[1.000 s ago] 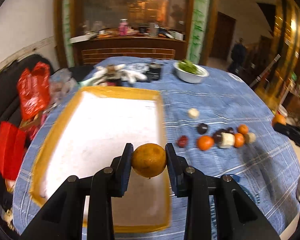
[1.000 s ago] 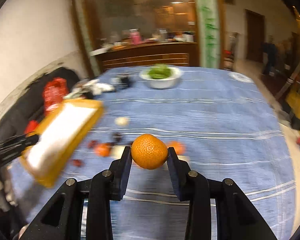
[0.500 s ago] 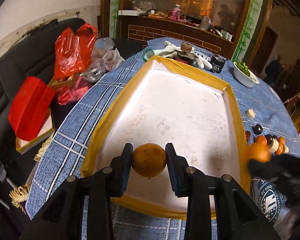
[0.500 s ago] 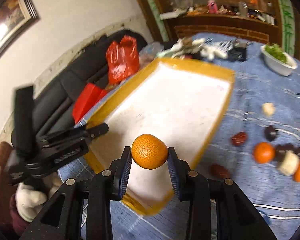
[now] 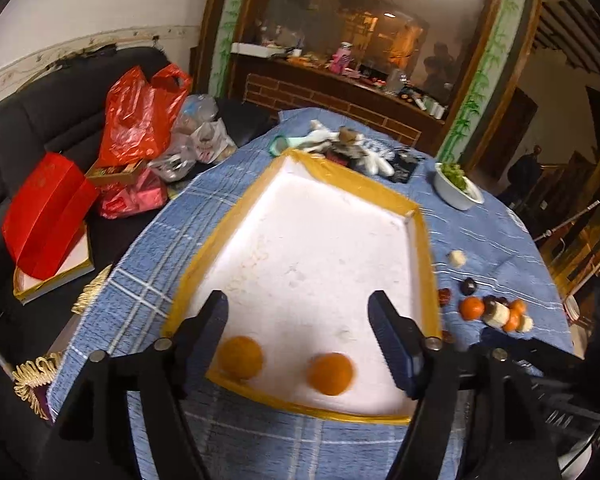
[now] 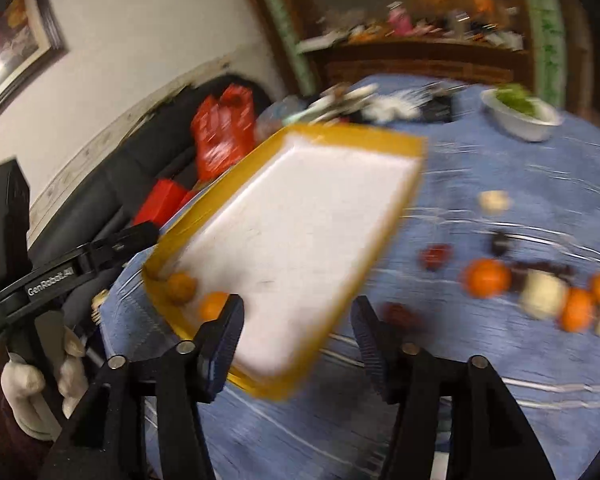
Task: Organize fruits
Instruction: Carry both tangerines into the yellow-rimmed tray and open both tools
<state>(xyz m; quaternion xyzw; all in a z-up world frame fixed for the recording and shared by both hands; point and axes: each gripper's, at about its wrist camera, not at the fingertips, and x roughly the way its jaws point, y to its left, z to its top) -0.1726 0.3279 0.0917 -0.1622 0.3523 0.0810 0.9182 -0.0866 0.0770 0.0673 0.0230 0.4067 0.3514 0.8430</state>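
Two oranges lie loose in the white tray with the yellow rim [image 5: 204, 264], close to its near edge: one [image 5: 239, 358] by the left corner and one [image 5: 331, 373] to its right. My left gripper [image 5: 302, 332] hangs above them, its jaws opening with nothing between them. In the right wrist view the same oranges [image 6: 181, 287] [image 6: 213, 305] sit in the tray's [image 6: 380, 136] near left corner. My right gripper [image 6: 298, 324] is over the tray's near edge, its jaws opening and empty. The left gripper [image 6: 80, 264] shows at the left, held by a gloved hand [image 6: 24, 384].
More fruit lies on the blue checked tablecloth right of the tray: an orange [image 5: 471, 307], dark plums [image 5: 468, 286], pale pieces [image 5: 457, 258]. A white bowl of greens [image 5: 458, 186] and clutter [image 5: 356, 148] stand at the far end. Red bags [image 5: 140, 112] rest on a black sofa left.
Both grippers swung over the tray and let go of their oranges, which now lie near its front edge. Both pairs of jaws stand wide apart.
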